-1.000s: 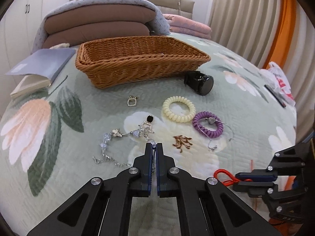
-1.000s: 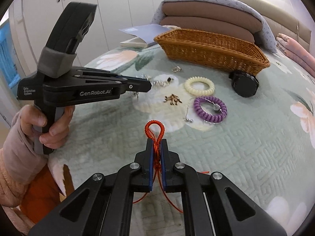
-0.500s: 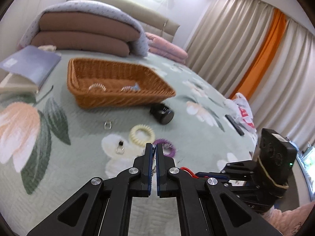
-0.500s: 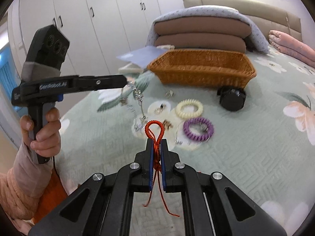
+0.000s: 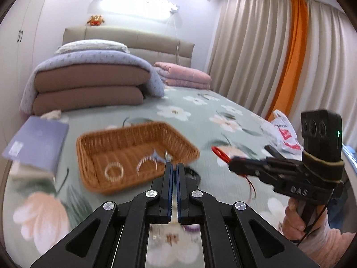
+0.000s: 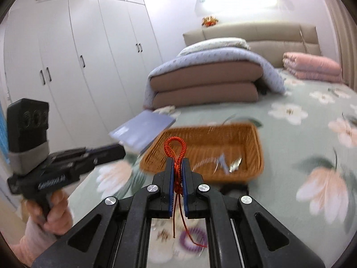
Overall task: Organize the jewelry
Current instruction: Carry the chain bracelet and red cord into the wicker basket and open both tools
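Both claws have been raised off the bed since the earlier frames, taking their jewelry along. Toward the far side, the wicker basket is seen holding clear bangles. The right claw is clamped on the red cord bracelet. The left claw is pressed together; the beaded chain picked up earlier is hidden, so a grip cannot be confirmed.

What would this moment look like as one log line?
left tool: shut, load unclear | right tool: shut on red cord | basket: some jewelry inside
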{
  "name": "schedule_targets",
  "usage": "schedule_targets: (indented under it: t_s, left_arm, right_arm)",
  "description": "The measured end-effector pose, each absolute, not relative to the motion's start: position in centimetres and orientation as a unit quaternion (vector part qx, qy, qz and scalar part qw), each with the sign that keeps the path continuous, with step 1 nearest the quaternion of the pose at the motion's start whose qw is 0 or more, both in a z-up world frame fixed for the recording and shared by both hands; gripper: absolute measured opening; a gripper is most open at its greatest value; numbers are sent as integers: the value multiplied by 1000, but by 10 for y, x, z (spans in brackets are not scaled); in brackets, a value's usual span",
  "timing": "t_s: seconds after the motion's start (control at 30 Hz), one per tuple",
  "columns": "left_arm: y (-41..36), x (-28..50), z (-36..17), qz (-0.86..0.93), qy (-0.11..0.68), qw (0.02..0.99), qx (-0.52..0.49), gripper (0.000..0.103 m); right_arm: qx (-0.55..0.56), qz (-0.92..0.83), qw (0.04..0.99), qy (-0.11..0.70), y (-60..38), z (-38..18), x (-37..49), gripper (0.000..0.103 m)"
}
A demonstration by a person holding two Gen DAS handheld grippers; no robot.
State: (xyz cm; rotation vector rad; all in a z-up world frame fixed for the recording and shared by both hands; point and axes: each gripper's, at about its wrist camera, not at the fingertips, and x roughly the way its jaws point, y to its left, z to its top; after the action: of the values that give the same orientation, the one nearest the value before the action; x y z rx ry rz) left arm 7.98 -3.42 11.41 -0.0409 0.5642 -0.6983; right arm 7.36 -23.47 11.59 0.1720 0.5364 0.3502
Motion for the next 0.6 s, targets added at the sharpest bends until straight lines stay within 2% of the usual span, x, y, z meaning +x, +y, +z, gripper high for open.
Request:
schedule_targets:
  t_s: [0.13, 0.23, 0.3, 0.33, 0.37, 0.47, 0.6]
  left_arm:
    - [-39, 102, 114, -333, 287, 898, -15, 2]
    - [-39, 96, 86, -337, 318, 886, 30, 5]
    - [-39, 94, 52, -315, 364, 875, 60, 24]
    - [-37, 95, 36, -302, 381, 871, 62, 41]
    - [-34, 98, 19, -292, 398, 868, 59, 47]
    - [-27, 113, -20, -271, 441, 855, 32, 47]
    - [-32, 124, -34, -251, 452, 855, 39, 47]
  right_arm:
    - [90, 177, 941, 276, -229, 103, 96, 8]
    - [71, 174, 938, 292, -224, 87, 98, 8]
    - [79, 179, 933, 303, -224, 78, 100, 8]
    - [85, 185, 929, 309, -225, 74, 101, 8]
    - [86, 186, 927, 313, -225, 71, 101, 8]
    - [79, 184, 928, 314, -227, 63, 96, 8]
    - [79, 185, 926, 318, -230, 57, 97, 8]
